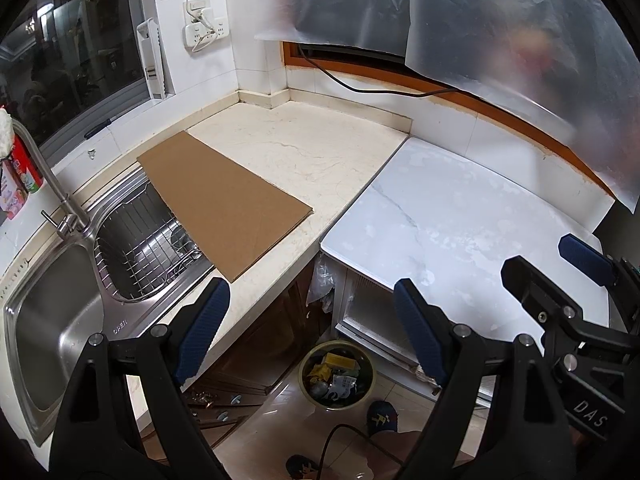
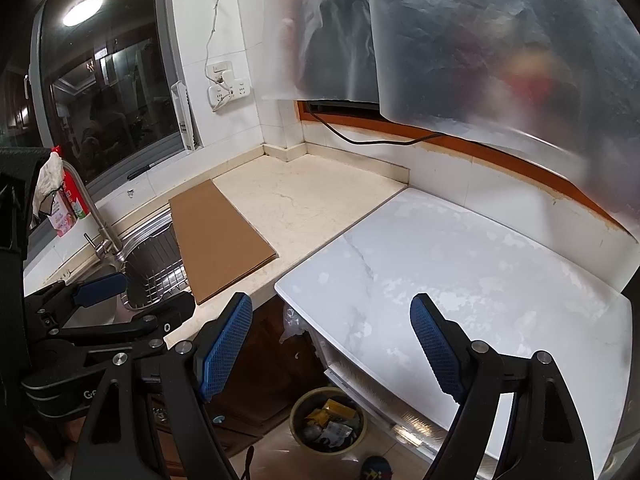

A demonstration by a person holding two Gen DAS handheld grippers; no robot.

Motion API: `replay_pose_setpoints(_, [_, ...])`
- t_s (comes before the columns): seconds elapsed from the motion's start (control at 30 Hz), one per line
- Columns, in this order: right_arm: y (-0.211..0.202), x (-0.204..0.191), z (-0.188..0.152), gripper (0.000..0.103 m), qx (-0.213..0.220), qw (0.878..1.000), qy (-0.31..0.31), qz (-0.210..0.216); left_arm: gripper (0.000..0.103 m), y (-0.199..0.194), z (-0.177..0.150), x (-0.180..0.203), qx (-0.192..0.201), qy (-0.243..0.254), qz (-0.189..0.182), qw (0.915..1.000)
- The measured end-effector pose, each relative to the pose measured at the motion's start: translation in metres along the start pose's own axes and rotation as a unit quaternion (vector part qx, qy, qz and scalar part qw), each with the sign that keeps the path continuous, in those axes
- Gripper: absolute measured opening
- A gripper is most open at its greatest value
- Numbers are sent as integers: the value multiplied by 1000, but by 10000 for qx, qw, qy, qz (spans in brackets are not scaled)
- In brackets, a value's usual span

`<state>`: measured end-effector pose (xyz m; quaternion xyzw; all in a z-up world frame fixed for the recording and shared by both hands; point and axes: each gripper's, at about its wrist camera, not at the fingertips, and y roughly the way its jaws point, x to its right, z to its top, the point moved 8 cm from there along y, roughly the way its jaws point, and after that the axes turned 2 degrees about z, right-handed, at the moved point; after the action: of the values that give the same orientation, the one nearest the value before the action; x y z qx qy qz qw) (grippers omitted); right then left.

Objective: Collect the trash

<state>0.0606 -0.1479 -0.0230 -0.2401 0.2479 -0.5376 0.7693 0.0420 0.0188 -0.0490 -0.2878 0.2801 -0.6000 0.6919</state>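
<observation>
A round bin (image 1: pixel 303 372) (image 2: pixel 293 416) stands on the floor below the counters, holding trash such as a yellow wrapper (image 1: pixel 339 362) (image 2: pixel 338 410) and crumpled packets. My left gripper (image 1: pixel 312 324) hovers open above the counter edge with the bin far below the gap between its blue pads. My right gripper (image 2: pixel 332 346) is also open, over the front edge of the white marble-look top (image 2: pixel 460 280), and nothing is between its pads. Each gripper shows in the other's view: the right gripper (image 1: pixel 556 268) at the right, the left gripper (image 2: pixel 136 300) at the left.
A brown cardboard sheet (image 1: pixel 224 200) (image 2: pixel 220 240) lies on the beige countertop (image 1: pixel 304 148), overhanging the steel sink (image 1: pixel 52 320) with its wire rack and faucet (image 1: pixel 48 176). A person's slippered foot (image 1: pixel 382 416) stands near the bin. Plastic film hangs over the window above.
</observation>
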Motion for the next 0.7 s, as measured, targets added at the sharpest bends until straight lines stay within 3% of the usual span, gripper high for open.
replay_pose_setpoints(0.7, [5, -4, -2, 83, -38, 10000, 60, -19, 81, 2, 1, -1, -17, 26, 15, 10000])
